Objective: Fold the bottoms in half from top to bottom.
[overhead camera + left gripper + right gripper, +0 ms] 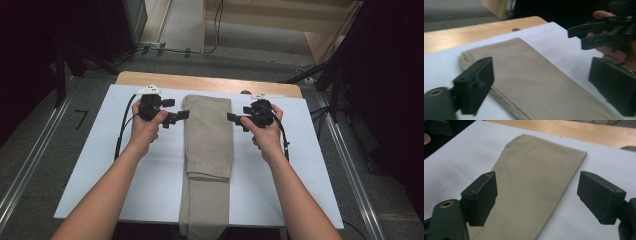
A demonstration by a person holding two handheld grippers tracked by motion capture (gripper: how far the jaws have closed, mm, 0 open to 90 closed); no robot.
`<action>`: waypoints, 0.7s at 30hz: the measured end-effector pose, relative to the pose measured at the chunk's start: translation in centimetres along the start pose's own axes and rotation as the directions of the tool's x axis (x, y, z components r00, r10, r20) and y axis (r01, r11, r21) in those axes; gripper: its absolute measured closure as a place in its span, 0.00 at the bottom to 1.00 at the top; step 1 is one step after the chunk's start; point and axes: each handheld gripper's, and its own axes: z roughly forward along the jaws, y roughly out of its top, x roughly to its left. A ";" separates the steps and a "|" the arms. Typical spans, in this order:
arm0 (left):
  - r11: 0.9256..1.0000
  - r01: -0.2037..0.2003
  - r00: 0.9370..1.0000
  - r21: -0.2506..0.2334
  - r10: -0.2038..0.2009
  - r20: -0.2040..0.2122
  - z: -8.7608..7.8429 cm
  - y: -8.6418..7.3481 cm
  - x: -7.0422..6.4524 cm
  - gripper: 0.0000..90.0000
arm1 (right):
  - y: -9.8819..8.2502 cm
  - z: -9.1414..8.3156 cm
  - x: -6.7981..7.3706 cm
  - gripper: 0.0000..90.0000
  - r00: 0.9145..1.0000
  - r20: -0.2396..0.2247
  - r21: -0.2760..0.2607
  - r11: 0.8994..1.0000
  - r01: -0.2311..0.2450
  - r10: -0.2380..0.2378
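Your folded khaki trousers (207, 150) overhang the table's near edge (150, 215) and could slide off if tugged. Farther up, your left gripper (176, 116) and right gripper (235, 119) flank them, spread, grasping nothing.

One mark can be read, a black figure that looks like a 7, on the grey floor (80, 119) left of the table (150, 200); nothing else bears writing.
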 end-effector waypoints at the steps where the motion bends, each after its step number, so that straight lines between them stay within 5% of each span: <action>1: 1.000 -0.009 1.000 0.005 0.009 0.011 -0.1 -0.4 -0.4 0.00 | -0.6 -0.1 0.2 0.16 1.000 0.001 -0.001 1.000 -0.001 0.001; 9: 0.998 -0.041 0.999 0.045 0.041 0.005 -0.5 -4.4 -3.7 0.01 | -4.6 -0.5 2.1 0.00 1.000 0.002 0.025 0.999 0.025 -0.025; 21: 0.997 -0.009 0.999 0.078 0.013 -0.048 -1.1 -9.6 -6.8 0.39 | -9.6 -1.8 5.2 0.05 0.998 -0.056 0.044 0.999 0.009 -0.007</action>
